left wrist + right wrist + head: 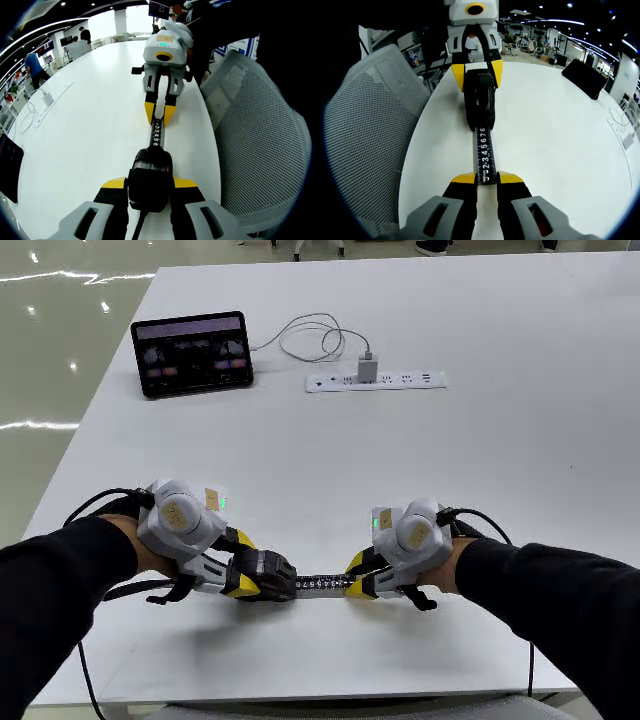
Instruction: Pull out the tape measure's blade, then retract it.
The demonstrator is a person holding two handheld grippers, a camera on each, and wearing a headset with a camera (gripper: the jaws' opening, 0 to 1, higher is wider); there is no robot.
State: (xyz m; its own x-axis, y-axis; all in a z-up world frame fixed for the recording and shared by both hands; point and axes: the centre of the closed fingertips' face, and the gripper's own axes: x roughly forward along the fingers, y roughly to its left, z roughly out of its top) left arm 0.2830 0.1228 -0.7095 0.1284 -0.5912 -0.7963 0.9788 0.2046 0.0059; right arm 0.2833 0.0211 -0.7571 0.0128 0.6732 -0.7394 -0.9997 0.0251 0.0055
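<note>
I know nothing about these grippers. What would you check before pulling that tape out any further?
1. Hold on the case: left gripper shut on it, ok.
2. Hold on the blade: right gripper pinches its end, ok.
3. Blade straight between the two: ok.
4. Clutter: tablet and power strip lie far off across the table, ok.
5. Blade lock released: cannot tell.
</note>
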